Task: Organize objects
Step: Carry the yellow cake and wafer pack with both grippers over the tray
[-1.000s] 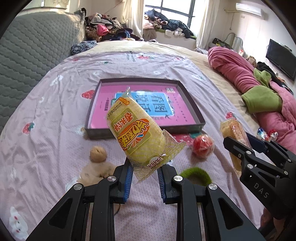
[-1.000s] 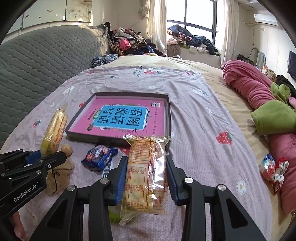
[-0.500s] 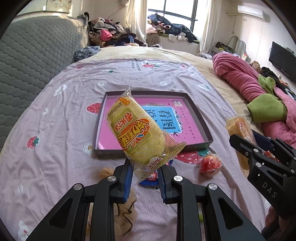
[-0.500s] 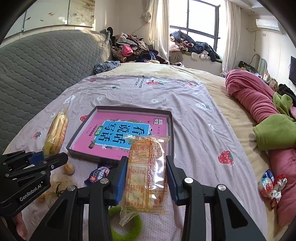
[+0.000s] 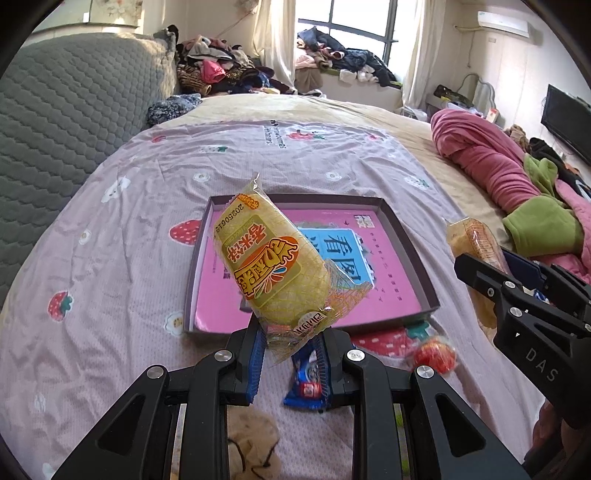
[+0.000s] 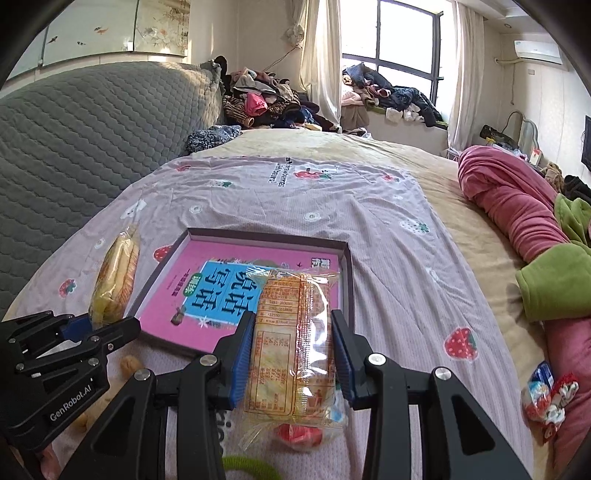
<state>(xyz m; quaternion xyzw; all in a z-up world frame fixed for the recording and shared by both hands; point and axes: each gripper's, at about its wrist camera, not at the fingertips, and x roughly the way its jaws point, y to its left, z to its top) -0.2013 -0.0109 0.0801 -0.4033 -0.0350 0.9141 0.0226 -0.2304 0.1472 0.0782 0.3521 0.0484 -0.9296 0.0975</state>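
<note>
While both snacks hang held, a blue packet and red candy lie before the tray.

Grey quilted headboard fills the upper left. Heap of clothes piled at the top middle, more clothes on the window ledge. Pink duvet bunched along the right edge, TV far right, air conditioner top right.

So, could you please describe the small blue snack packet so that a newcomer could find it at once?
Start at the shallow pink-lined tray on the strawberry-print sheet. Just off the tray's near edge lies the blue snack packet, the only blue wrapper there, left of a round red sweet.
</note>
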